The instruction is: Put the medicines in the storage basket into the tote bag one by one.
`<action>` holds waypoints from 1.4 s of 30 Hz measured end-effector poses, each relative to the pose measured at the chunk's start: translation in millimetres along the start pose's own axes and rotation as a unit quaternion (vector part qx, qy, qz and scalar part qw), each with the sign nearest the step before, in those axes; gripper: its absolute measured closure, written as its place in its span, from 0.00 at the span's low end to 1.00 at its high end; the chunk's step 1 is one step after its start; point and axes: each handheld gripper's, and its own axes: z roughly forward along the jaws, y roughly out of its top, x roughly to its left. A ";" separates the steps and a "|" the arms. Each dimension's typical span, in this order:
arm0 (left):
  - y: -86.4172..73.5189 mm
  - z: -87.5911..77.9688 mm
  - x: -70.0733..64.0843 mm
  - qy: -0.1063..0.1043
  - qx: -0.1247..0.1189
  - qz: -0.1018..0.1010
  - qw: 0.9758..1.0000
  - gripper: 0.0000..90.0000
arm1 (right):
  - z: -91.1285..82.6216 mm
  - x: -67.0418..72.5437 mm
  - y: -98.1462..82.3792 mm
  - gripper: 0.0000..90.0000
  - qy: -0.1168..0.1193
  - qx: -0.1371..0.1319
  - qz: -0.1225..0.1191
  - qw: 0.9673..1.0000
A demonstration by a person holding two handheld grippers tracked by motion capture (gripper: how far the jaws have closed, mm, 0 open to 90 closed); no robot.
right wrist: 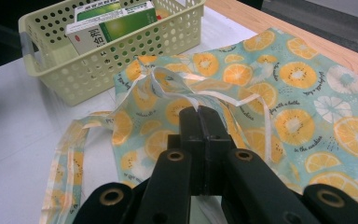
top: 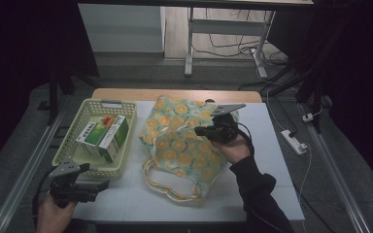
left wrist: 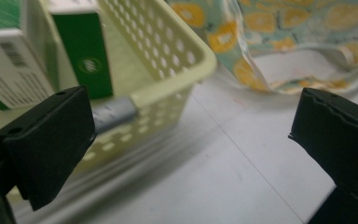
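Observation:
A fabric bag (top: pixel 184 145) printed with orange slices lies flat in the middle of the white table. My right gripper (top: pixel 200 131) rests over its middle, and in the right gripper view the jaws (right wrist: pixel 199 116) stand shut, pinching a raised fold of the bag's (right wrist: pixel 298 93) white-edged rim. A pale yellow perforated basket (top: pixel 73 127) at the left holds green-and-white medicine boxes (top: pixel 104 133). My left gripper (top: pixel 102 184) hovers near the table's front left corner, just in front of the basket (left wrist: pixel 168 51). Its jaws (left wrist: pixel 191 135) are wide open with nothing between them.
The bag's handle loop (top: pixel 170 187) trails toward the front edge of the table (top: pixel 126 199). A wooden strip (top: pixel 175 93) runs along the far edge. On the floor at the right lies a power strip (top: pixel 294 141) with cables. A desk frame (top: pixel 189 43) stands behind.

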 end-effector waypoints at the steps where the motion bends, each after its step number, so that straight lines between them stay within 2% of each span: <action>1: 0.9 0.2 1.8 0.005 -0.002 -0.002 1.000 0.00 | 0.0 0.0 0.0 1.00 0.000 0.000 0.000 1.000; 8: 8.8 1.4 20.7 0.029 -0.002 -0.022 0.999 0.00 | -1.2 0.0 0.4 1.00 0.000 -0.003 -0.002 1.000; 12: 14.9 2.8 33.8 0.053 0.013 -0.023 0.998 0.00 | -1.9 0.6 0.8 1.00 0.002 -0.003 -0.003 1.000; 19: 24.2 9.0 56.2 0.077 0.035 -0.037 0.996 0.00 | -1.9 1.1 1.1 1.00 0.004 -0.003 -0.005 1.000; 21: 26.5 10.8 62.7 0.074 0.036 -0.047 0.995 0.00 | -1.9 1.1 1.1 1.00 0.004 -0.002 -0.005 1.000; 26: 33.9 13.5 75.8 0.085 0.041 -0.053 0.994 0.00 | -1.8 1.4 1.3 1.00 0.004 -0.002 -0.005 1.000; 29: 39.2 13.7 83.7 0.083 0.039 -0.060 0.994 0.00 | -1.9 1.5 1.6 1.00 0.005 -0.002 -0.004 1.000; 33: 45.7 18.4 92.3 0.082 0.050 -0.060 0.994 0.00 | -1.7 2.1 2.3 1.00 0.005 -0.002 -0.005 1.000; 42: 56.4 28.7 107.7 0.091 0.067 -0.074 0.991 0.00 | -4.3 2.8 3.7 1.00 0.005 -0.006 -0.006 1.000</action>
